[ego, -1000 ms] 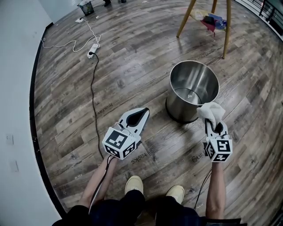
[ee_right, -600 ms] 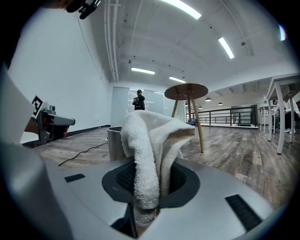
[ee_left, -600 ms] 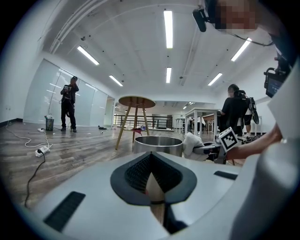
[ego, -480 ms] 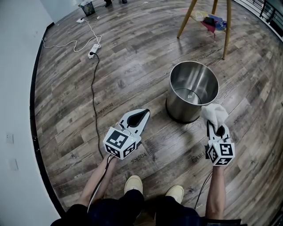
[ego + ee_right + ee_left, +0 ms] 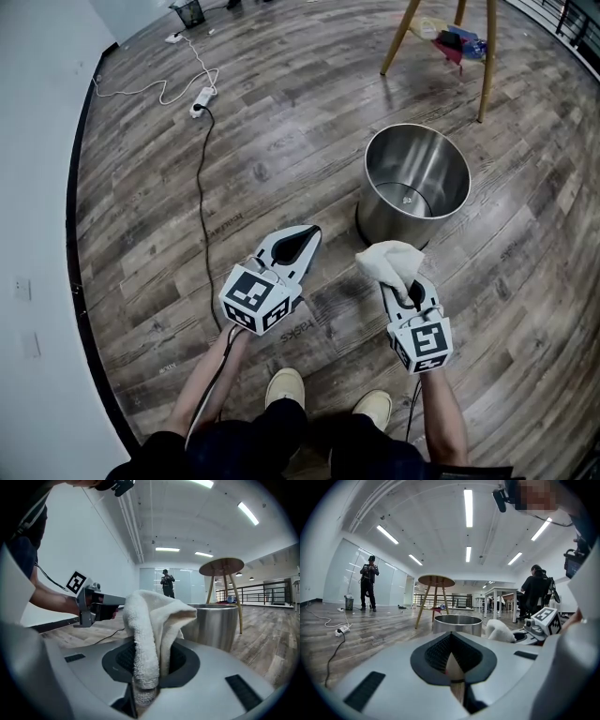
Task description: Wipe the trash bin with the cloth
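A round steel trash bin (image 5: 413, 184) stands upright on the wood floor, empty but for a small scrap at its bottom. My right gripper (image 5: 405, 279) is shut on a white cloth (image 5: 389, 260), which bunches up above its jaws, a short way in front of the bin's near left side and apart from it. The right gripper view has the cloth (image 5: 152, 630) close up and the bin (image 5: 213, 624) behind it. My left gripper (image 5: 298, 248) is shut with nothing in it, left of the bin. From the left gripper view the bin (image 5: 457, 624) lies ahead.
A black cable (image 5: 201, 192) runs along the floor to a white power strip (image 5: 200, 100) at the far left. A wooden-legged table (image 5: 439, 37) stands behind the bin. My shoes (image 5: 284, 388) are near the bottom. A white wall (image 5: 33, 234) runs along the left. People (image 5: 367, 582) are in the room's background.
My right gripper has carried the cloth leftward and nearer to me, from the bin's right side to its near left. The left gripper has hardly moved.
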`<state>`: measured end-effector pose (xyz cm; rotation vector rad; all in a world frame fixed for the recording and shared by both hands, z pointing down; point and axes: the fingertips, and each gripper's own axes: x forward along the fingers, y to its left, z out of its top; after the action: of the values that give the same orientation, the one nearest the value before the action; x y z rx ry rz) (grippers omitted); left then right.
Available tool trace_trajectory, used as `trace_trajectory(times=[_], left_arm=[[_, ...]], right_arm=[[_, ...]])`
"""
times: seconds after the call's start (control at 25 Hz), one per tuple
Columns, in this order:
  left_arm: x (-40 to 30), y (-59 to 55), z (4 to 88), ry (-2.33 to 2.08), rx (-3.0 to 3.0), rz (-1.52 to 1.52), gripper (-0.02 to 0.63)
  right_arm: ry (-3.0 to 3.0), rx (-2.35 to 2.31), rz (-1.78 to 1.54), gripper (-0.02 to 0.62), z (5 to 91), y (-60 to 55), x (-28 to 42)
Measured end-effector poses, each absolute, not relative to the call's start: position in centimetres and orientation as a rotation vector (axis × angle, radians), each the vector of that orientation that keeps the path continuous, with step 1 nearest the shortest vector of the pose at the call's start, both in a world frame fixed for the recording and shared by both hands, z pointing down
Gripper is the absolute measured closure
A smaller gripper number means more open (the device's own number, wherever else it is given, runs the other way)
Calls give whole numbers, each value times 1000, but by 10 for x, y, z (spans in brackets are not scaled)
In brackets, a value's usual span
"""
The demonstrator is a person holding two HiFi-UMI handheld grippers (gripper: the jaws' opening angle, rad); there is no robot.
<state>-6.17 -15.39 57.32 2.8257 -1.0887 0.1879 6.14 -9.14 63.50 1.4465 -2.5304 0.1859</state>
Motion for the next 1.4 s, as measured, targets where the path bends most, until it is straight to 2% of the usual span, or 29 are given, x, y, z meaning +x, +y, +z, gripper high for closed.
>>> trace_trajectory(times=[0.28, 0.48, 1.16, 1.4], left_arm=[[-64, -155, 577, -1098, 2817, 202, 606], [-65, -158, 579, -1105, 2812, 202, 606], [-54, -152, 584, -1068, 2828, 227, 606], [-54, -153, 580, -1070, 2834, 222, 606]], right_arm=[[-2525, 1325, 204, 512, 666, -120, 13], [-2498, 1335, 248, 512, 678, -150, 3], [-2409, 1415, 302, 512, 701, -175, 33], [-2383, 1498, 293, 512, 697, -173, 63]])
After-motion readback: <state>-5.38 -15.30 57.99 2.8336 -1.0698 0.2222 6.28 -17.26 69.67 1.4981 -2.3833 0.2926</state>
